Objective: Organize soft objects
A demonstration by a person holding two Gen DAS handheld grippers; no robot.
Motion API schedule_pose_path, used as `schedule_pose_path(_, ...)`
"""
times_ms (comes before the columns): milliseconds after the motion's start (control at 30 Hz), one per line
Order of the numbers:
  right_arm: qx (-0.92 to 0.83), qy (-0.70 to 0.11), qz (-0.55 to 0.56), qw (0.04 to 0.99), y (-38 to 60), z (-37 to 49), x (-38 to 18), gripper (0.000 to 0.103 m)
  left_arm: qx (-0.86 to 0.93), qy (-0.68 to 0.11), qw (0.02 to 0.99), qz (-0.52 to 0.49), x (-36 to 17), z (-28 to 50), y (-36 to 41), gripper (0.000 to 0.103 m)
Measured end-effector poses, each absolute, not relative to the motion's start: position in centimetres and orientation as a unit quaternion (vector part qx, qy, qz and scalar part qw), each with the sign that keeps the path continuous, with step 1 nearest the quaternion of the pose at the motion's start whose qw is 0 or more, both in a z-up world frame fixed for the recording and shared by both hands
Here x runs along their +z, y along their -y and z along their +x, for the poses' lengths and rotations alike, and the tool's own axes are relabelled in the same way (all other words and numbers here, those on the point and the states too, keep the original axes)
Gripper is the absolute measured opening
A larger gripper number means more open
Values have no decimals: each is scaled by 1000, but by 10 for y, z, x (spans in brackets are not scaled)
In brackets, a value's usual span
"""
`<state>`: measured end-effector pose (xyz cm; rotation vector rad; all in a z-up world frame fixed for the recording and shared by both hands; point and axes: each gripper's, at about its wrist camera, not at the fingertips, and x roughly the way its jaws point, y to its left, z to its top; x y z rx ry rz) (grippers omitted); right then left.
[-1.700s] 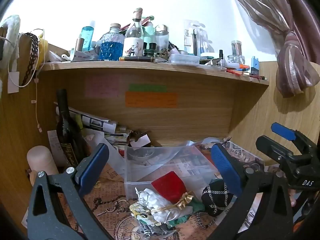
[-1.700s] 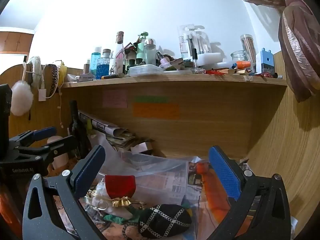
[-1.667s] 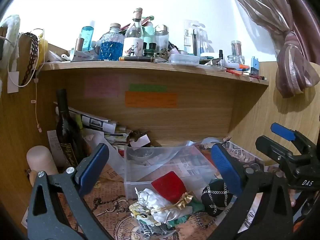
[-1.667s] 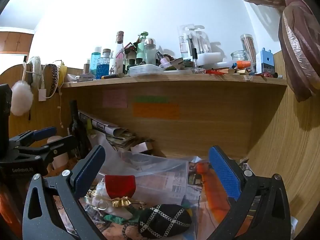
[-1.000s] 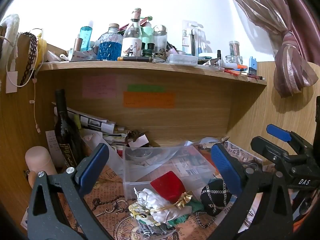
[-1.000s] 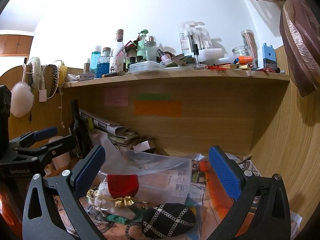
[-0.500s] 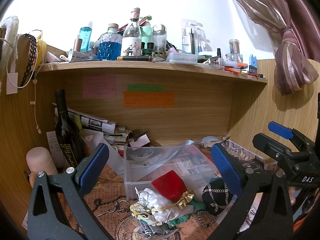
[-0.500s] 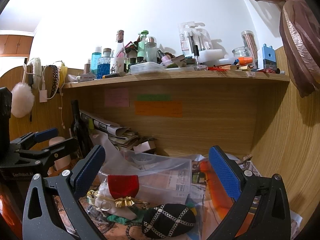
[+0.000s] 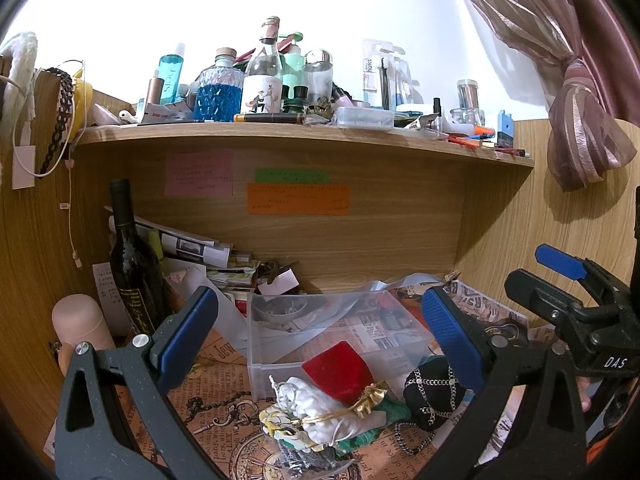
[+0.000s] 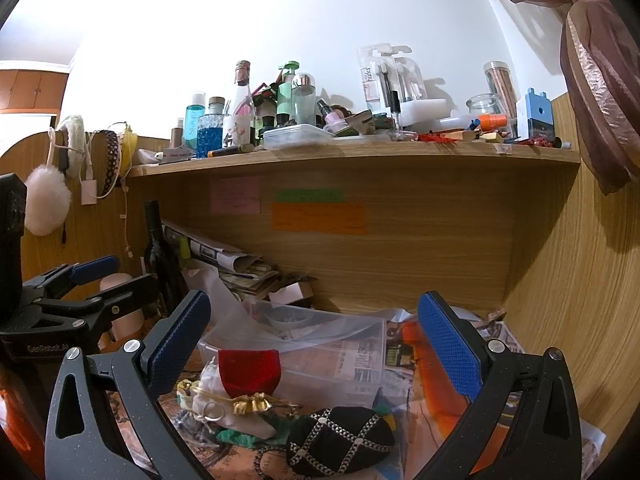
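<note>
Two grippers hang over a cluttered desk, both with jaws spread wide and nothing between the blue pads. The left gripper (image 9: 320, 336) looks down on a heap of soft things lying on the printed paper (image 9: 224, 400) that covers the desk: a white pouch (image 9: 316, 400) tied with a gold ribbon (image 9: 370, 394), a red pouch (image 9: 340, 372) leaning behind it against the front wall of a clear plastic box (image 9: 280, 364), a scrap of green cloth (image 9: 384, 414) under the white one, and a black pouch (image 9: 432, 396) crossed with chain links just to the right. The black pouch sits beside the left gripper's right pad, apart from it. The box stands right behind the heap, with a crumpled clear bag (image 9: 340, 304) sagging across its top.

The right gripper (image 10: 314, 340) sees the same heap from the other side, the black pouch (image 10: 340, 440) nearest and low in the middle, the red pouch (image 10: 248, 370) and the white pouch (image 10: 232, 412) to its left. Something orange (image 10: 444, 396) lies on newspaper to the right. The left gripper (image 10: 92, 280) shows at the far left edge of this view, and the right gripper (image 9: 568, 280) at the far right of the other.

A dark wine bottle (image 9: 132, 276) stands upright at the back left beside a pink cylinder (image 9: 80, 324) and a stack of papers (image 9: 192, 248). Sticky notes (image 9: 296, 198) are stuck on the back panel under a shelf (image 9: 304, 134) crowded with bottles and jars
</note>
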<state>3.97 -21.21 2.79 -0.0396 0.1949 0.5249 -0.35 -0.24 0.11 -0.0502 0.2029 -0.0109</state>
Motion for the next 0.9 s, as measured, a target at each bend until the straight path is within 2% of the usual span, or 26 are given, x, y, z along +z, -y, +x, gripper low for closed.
schedule_pose_path(900, 259, -95, -18, 961, 213, 39, 28, 103, -6, -97, 995, -20, 1, -4, 6, 103)
